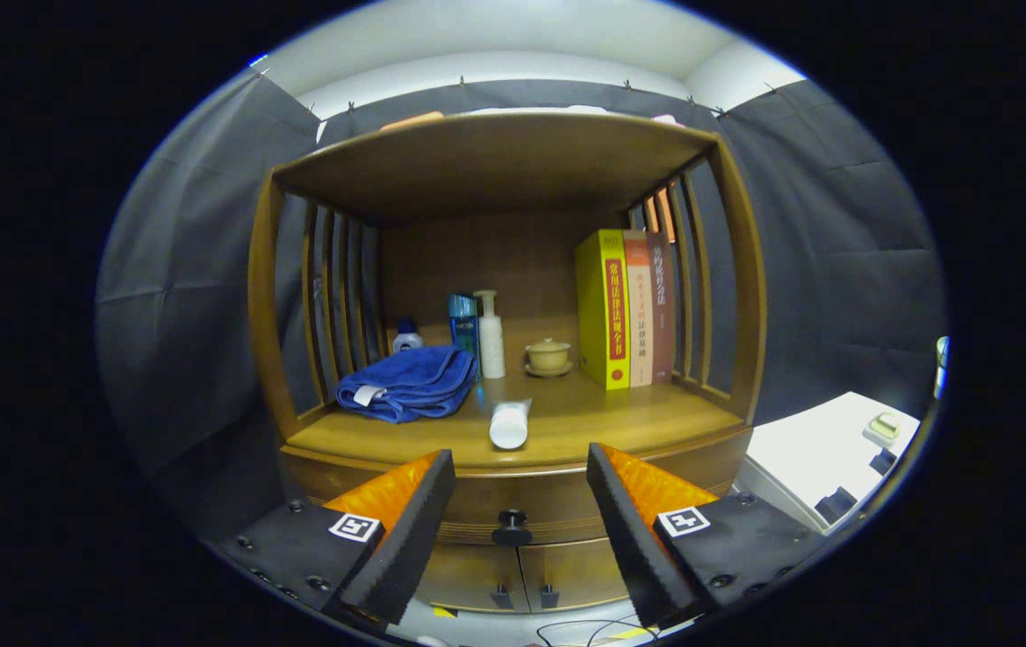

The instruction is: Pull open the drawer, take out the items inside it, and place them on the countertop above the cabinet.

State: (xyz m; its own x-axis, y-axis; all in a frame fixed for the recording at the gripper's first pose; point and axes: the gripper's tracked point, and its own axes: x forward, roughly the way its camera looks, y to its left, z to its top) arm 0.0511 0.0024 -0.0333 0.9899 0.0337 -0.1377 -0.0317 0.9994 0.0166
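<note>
Drawer (513,503) sits shut under the countertop (621,418), with its small dark round knob (511,527) showing in the gap between the two fingers. What is inside the drawer is hidden. The gripper (520,526) has its jaws spread wide, holding nothing, and the knob is a little way ahead of them, not touched. The fingers are wedge-shaped with ridged inner faces.

The cabinet (266,296) is smooth brown wood with thin upright bars at both sides and a curved top. Below the drawer are two doors (522,575), and their lower part is cut off.

On the countertop lies a white tube (509,424), its round end facing us. Left of it is a soft, folded blue towel (410,385). Behind stand a white pump bottle (490,334), a blue box (464,328), and a small bottle (406,338) half hidden by the towel. A little lidded cup (548,357) sits on a saucer. Three books (625,310) stand upright at the right.
</note>
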